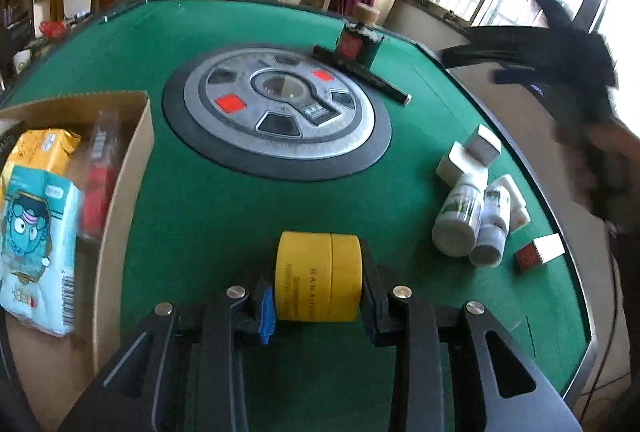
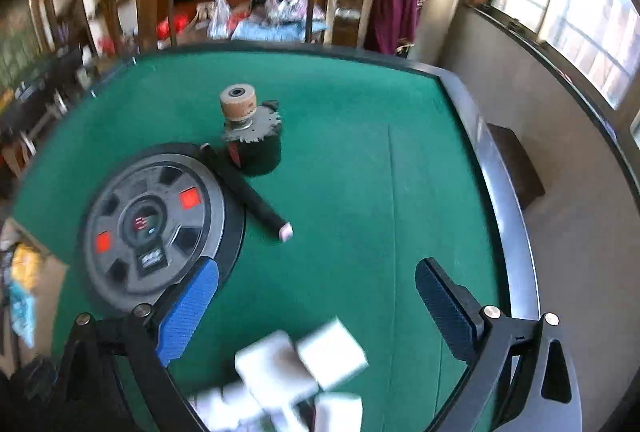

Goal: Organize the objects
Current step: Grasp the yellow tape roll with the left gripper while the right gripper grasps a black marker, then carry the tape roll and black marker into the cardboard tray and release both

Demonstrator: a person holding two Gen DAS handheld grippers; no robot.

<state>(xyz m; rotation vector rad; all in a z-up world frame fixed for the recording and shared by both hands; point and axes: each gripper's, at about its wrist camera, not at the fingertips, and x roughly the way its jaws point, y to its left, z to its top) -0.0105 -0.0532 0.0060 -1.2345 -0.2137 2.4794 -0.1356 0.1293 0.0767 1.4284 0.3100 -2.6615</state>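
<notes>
Clamped between the left gripper (image 1: pixel 318 296) jaws, a yellow tape roll (image 1: pixel 319 276) hangs above the felt; the cardboard box (image 1: pixel 128 168) sits at nine o'clock. Right gripper (image 2: pixel 316 308) gapes empty over blurred, probably white blocks (image 2: pixel 304 368). Rolling grip could slip.

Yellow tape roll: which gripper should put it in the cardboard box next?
Left. The left gripper is already clamped on the yellow tape roll, and the cardboard box sits just to its left. The right gripper hangs open and empty above the white boxes.
</notes>
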